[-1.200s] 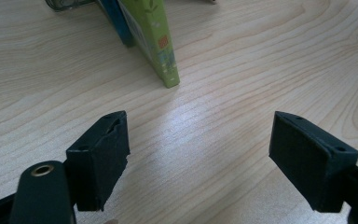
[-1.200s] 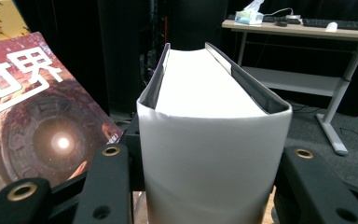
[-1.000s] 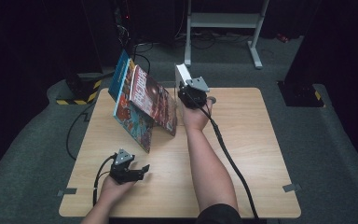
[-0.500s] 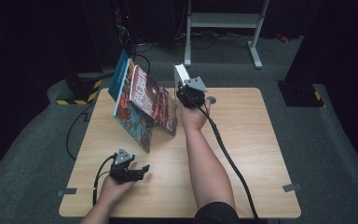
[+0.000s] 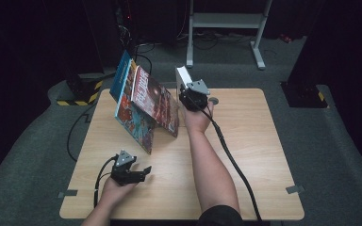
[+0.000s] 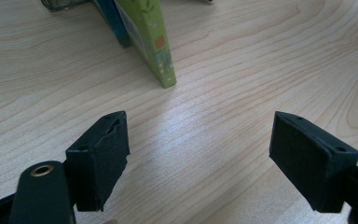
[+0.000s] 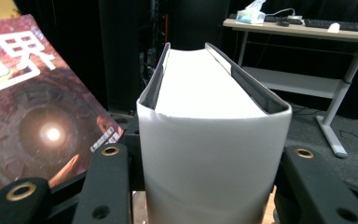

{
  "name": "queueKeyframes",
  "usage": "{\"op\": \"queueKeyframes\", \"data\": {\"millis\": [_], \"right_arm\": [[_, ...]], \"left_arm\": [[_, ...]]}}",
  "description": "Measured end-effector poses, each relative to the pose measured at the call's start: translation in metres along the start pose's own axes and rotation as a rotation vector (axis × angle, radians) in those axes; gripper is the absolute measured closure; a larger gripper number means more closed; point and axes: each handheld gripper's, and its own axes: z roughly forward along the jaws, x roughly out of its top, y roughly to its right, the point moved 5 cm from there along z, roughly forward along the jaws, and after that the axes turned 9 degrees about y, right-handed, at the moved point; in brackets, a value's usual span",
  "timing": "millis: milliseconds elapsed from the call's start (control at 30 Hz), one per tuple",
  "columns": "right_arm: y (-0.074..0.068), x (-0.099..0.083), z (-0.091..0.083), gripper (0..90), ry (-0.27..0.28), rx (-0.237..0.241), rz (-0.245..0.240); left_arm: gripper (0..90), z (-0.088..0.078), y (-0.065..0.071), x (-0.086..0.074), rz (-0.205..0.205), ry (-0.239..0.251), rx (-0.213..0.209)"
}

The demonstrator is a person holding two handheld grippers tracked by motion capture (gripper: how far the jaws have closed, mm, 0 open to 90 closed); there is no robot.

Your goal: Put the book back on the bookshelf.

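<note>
A thick white book [image 5: 184, 77] stands upright at the back middle of the wooden table [image 5: 245, 141], with my right gripper [image 5: 186, 92] shut on it. In the right gripper view both jaws press the white book's [image 7: 209, 140] spine from the sides. Just to its left, a red-covered book [image 5: 153, 100] [image 7: 32, 116] leans with a blue book [image 5: 122, 80] and another colourful one [image 5: 136, 126] in a slanted row. My left gripper [image 5: 145, 172] [image 6: 200, 149] rests low at the table's front left, open with nothing between its jaws, facing a green book edge [image 6: 156, 42].
A small round disc [image 5: 213, 100] lies on the table right of the white book. The right gripper's cable [image 5: 231, 155] trails along the forearm to the front edge. A white-legged desk [image 5: 226, 21] stands behind the table, a yellow-black striped object [image 5: 75, 96] on the floor at left.
</note>
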Motion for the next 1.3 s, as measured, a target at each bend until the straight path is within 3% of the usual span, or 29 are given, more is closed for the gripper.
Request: {"op": "queueKeyframes", "data": {"millis": [600, 833, 1133, 1300], "right_arm": [[-0.003, -0.007, -0.017, 52.3, -0.077, 0.008, -0.017], [0.001, -0.005, -0.013, 49.1, -0.103, 0.015, 0.034], [0.000, -0.002, -0.009, 54.2, -0.120, -0.006, 0.007], [0.003, -0.001, -0.008, 54.5, -0.108, -0.023, 0.028]], "left_arm": [[20.0, 0.001, 0.002, -0.001, 0.016, -0.007, 0.000], [20.0, 0.000, 0.001, 0.000, 0.011, -0.007, 0.001], [20.0, 0.000, 0.000, 0.000, 0.013, -0.004, 0.002], [20.0, 0.000, 0.000, 0.000, 0.008, -0.005, -0.002]]}}
